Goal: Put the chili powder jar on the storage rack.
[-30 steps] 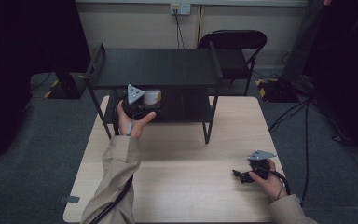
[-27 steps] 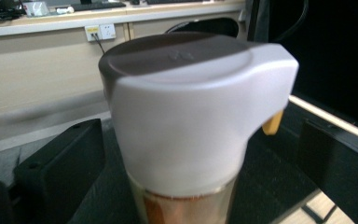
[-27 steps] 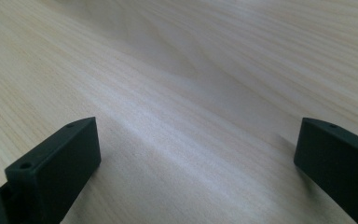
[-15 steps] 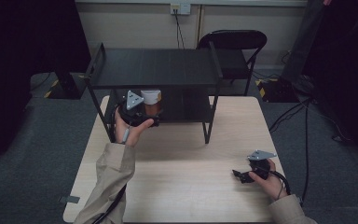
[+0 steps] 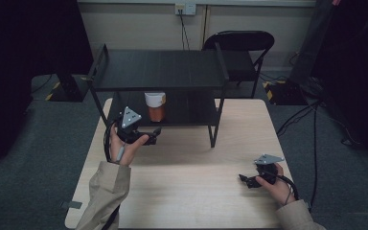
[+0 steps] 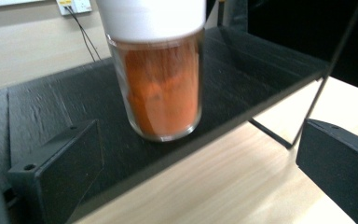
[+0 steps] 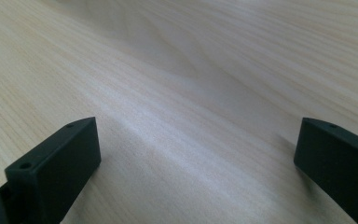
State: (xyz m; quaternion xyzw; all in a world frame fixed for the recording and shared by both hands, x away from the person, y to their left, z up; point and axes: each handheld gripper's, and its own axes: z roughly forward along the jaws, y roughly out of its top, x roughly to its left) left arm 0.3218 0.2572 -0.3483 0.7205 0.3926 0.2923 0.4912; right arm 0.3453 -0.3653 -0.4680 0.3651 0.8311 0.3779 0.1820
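Your left tongs wide open, nothing gripped, just clear of the orange jar upright on the lower shelf, your right tongs open, empty, low over the tabletop

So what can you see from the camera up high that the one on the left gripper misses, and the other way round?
The high view takes in the whole scene: both hands, the left gripper, the right gripper low over the wooden table, the rack's top shelf, a folding chair behind.

The left gripper view gives the close detail: its own black fingers spread wide, nothing between them, and the orange filling seen through the jar's clear wall.

Both show the white-lidded jar upright on the rack's lower shelf, apart from the gripper.
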